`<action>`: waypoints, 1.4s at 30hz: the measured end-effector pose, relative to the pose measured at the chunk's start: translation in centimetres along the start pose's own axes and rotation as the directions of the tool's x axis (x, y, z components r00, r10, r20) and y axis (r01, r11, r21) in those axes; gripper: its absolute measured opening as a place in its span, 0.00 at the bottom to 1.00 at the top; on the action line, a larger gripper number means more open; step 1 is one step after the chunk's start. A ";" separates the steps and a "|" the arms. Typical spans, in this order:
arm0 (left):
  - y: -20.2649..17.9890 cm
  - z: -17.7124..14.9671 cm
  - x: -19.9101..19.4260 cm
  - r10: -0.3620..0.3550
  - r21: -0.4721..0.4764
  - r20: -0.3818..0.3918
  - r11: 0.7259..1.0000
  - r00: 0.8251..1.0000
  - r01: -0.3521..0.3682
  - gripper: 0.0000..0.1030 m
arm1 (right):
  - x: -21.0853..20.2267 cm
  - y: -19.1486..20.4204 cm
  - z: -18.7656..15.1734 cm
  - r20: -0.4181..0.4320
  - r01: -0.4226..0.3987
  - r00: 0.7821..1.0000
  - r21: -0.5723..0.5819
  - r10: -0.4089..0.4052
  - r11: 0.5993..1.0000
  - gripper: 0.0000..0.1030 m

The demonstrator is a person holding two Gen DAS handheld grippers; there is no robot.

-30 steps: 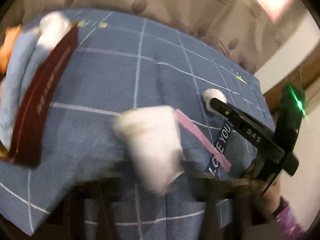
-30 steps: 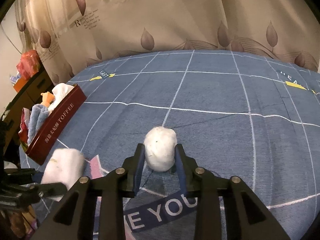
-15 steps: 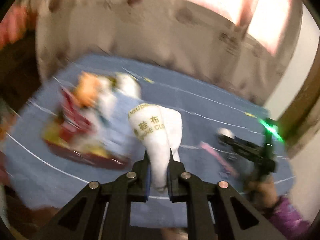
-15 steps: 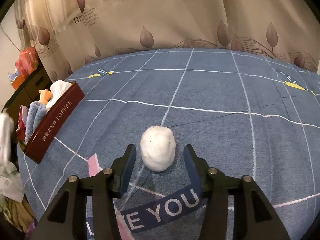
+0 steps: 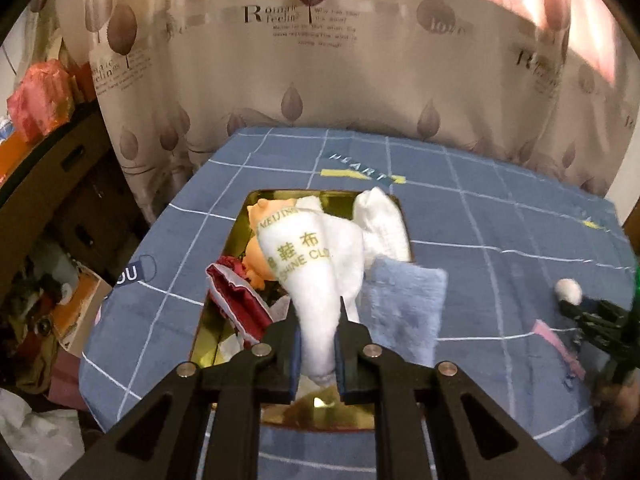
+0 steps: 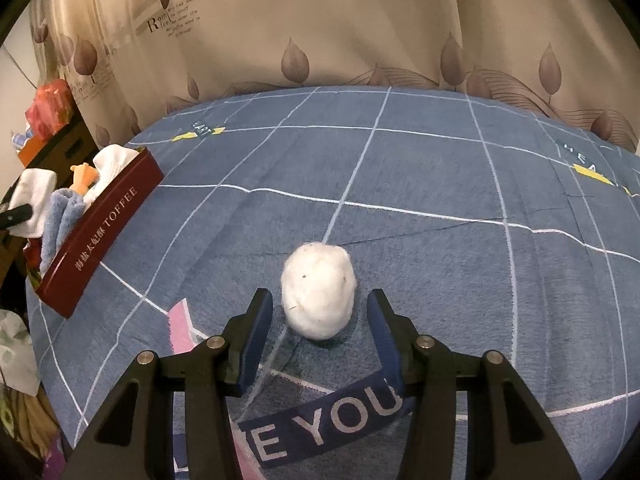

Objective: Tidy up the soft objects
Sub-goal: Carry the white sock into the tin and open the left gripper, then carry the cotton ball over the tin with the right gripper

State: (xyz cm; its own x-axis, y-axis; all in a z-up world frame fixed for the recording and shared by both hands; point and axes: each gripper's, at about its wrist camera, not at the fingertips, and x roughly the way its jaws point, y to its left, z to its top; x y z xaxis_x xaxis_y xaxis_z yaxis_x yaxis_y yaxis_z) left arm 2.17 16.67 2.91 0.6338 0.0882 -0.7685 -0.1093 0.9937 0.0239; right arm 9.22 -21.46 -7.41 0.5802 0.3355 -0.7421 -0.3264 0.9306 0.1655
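The left gripper [image 5: 318,354] pinches a white shoe-shine cloth [image 5: 310,264] above the toffee tin [image 5: 236,240] ahead, poised for dropping in. The right gripper [image 6: 318,338] stands spread around the cotton ball [image 6: 319,290], untouched between its fingers.

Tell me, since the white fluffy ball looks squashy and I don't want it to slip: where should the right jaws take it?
Grip the white fluffy ball across its widest middle, coming in low and straight ahead as the right gripper already points. It lies free on the blue cloth between the open jaws, slightly egg-shaped, so its flanks give the fullest hold.
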 end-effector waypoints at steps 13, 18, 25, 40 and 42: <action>-1.1 -2.3 2.6 0.006 0.012 -0.078 1.000 0.997 -0.005 0.24 | 0.1 0.3 0.0 -0.010 0.001 1.000 -0.006 -0.001 1.000 0.46; -2.2 -3.3 2.3 0.097 0.068 -0.085 0.994 0.992 -0.091 0.54 | 0.1 0.3 0.0 -0.011 0.000 1.000 -0.005 0.000 1.000 0.46; -3.3 -5.6 -1.1 0.182 0.066 -0.018 0.981 0.983 -0.180 0.56 | 0.2 0.4 0.0 -0.014 -0.001 1.000 -0.008 0.001 1.000 0.46; 1.4 -11.3 -9.2 0.120 -0.307 0.149 0.949 0.982 -0.069 0.62 | -2.1 1.2 0.5 -0.027 -0.017 0.999 0.006 0.018 1.000 0.23; 1.3 -11.1 -8.8 0.124 -0.302 0.132 0.950 0.984 -0.079 0.62 | -3.7 2.8 1.6 -0.001 -0.053 0.999 -0.008 0.053 0.999 0.23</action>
State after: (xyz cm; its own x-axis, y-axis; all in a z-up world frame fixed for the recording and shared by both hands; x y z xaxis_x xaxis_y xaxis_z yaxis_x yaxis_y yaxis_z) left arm -12.09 16.44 2.58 0.7107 0.2188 -0.6686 -0.3849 0.9165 -0.1093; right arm 7.38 -19.85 -3.18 0.5612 0.3840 -0.7332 -0.3627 0.9104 0.1991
